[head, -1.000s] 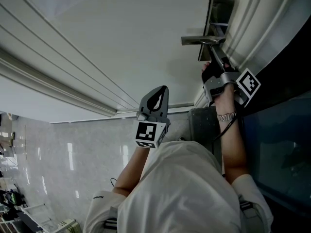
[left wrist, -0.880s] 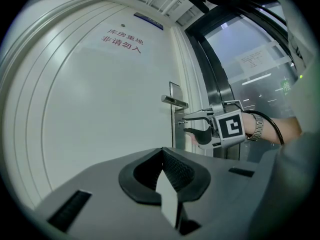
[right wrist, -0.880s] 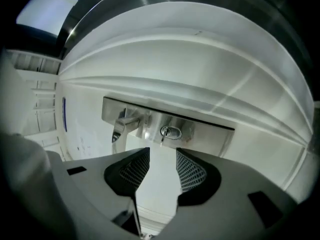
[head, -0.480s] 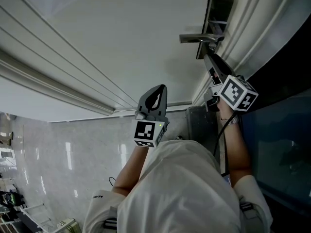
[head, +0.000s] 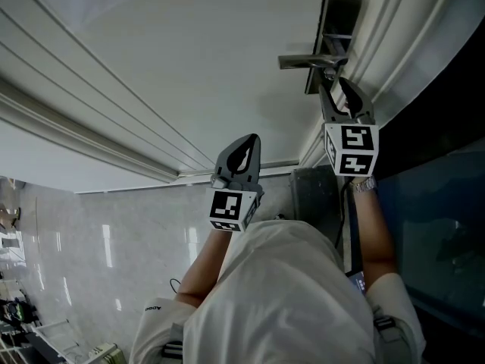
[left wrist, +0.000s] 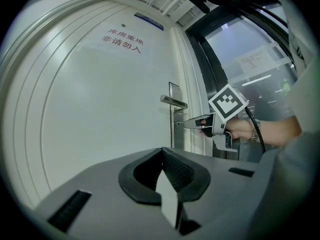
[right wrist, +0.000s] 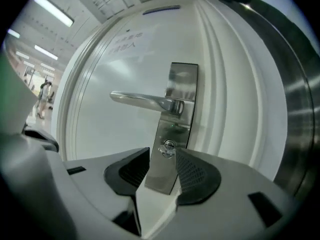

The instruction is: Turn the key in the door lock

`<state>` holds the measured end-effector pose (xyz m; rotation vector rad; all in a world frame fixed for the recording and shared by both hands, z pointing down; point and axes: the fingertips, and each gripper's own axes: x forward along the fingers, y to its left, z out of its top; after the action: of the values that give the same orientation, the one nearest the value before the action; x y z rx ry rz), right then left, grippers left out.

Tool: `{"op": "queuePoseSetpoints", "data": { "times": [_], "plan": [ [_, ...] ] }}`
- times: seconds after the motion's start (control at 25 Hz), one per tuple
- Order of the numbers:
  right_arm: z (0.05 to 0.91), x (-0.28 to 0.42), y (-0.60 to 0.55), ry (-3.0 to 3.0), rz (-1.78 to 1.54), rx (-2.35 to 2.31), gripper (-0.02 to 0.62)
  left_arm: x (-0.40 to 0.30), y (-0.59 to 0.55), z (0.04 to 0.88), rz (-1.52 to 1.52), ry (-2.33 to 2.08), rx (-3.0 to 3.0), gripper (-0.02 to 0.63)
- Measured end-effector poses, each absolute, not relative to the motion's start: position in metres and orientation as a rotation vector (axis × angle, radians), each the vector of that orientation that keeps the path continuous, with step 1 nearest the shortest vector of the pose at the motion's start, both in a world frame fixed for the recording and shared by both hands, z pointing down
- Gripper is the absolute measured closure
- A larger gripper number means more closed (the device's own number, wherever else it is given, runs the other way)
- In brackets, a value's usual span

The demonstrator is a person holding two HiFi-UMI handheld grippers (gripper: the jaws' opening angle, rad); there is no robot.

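Key [right wrist: 169,145] in lock plate [right wrist: 180,89]; red door lettering [left wrist: 122,39] "库房重地 非请勿入".

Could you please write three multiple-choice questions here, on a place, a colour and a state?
1. Where is the key? A. above the handle B. just below the handle C. on the floor
2. What colour is the door? A. white B. red C. black
3. How is the right claw? A. shut on the handle B. open C. shut on a cloth

1 B: it sticks out of the plate under the handle.
2 A: the panel is plain white.
3 B: its jaws have just been opening; the key shows in the gap, unpressed.
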<state>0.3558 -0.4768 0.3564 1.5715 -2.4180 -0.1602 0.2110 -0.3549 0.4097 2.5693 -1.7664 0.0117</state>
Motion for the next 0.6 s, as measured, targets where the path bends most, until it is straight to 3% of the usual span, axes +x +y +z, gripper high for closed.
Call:
{"op": "queuePoseSetpoints", "data": {
  "times": [0.24,0.6],
  "plan": [
    [0.352,0.353,-0.486,-2.059,-0.608,1.536,0.454,0.207,-0.353,0.411,0.013,-1.781,2.556,0.597],
    [0.362,0.348,-0.497,-1.920,-0.695,1.461,0.456,0.202,-0.351,0.409,0.019,-1.789,2.552,0.597]
  ]
}}
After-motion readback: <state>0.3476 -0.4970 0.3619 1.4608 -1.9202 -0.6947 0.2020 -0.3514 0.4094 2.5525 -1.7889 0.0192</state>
